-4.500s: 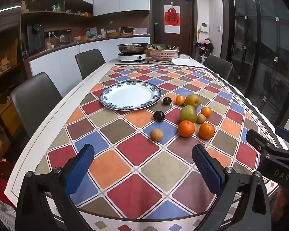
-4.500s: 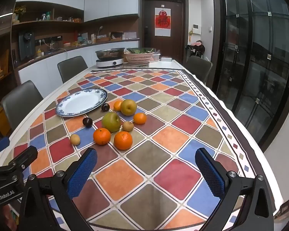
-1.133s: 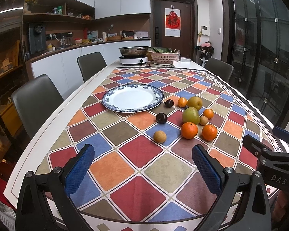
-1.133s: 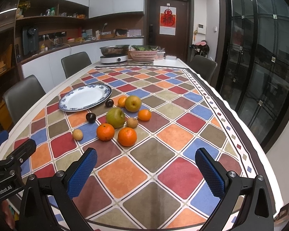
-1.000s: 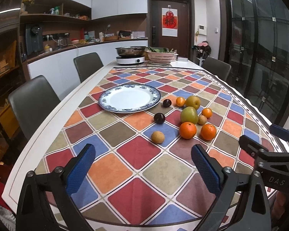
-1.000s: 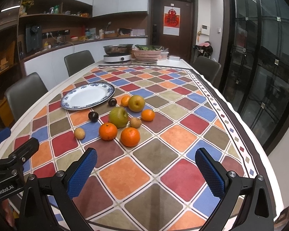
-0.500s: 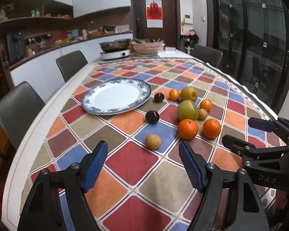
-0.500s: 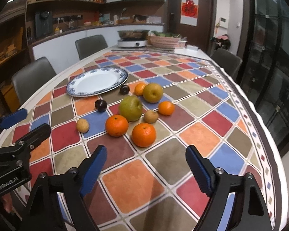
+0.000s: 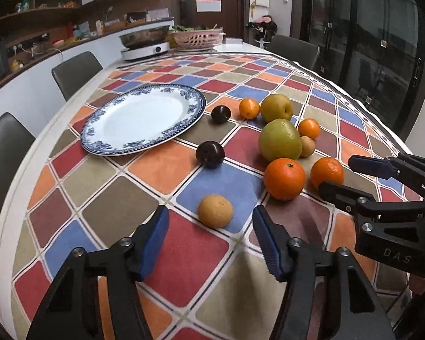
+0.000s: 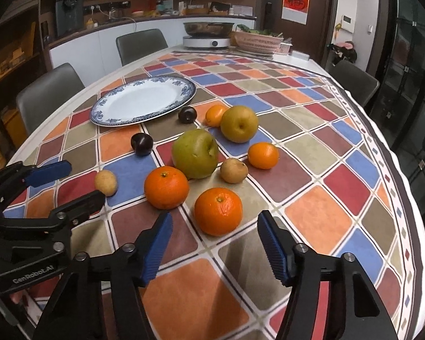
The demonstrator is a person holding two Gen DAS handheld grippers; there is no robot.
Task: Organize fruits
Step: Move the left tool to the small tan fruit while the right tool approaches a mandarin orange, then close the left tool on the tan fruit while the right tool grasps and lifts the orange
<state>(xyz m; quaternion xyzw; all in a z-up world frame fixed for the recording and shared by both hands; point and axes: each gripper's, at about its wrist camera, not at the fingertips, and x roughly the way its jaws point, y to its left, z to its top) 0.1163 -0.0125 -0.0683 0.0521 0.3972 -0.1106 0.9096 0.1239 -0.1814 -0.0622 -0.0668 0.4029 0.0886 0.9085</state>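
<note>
Several fruits lie loose on the checked tablecloth beside a blue-rimmed white plate (image 9: 144,119). In the left wrist view my left gripper (image 9: 209,223) has its jaws closing, with a small tan fruit (image 9: 215,211) just ahead of the blue pads, untouched. In the right wrist view my right gripper (image 10: 214,226) is also closing its jaws, and an orange (image 10: 218,211) sits just ahead of the pads, untouched. A second orange (image 10: 166,187), a big green pear (image 10: 195,153), a yellow pear (image 10: 239,124), two dark plums (image 10: 141,143) and small tangerines (image 10: 263,155) lie beyond.
Grey chairs (image 9: 76,70) line the table's left side and far end. An induction cooker with a pan (image 9: 144,48) and a pink basket (image 9: 197,38) stand at the far end. The table edge (image 10: 410,226) curves close on the right.
Both grippers have come forward and down toward the fruit, which looms larger. Both pairs of jaws have narrowed from wide open to about half.
</note>
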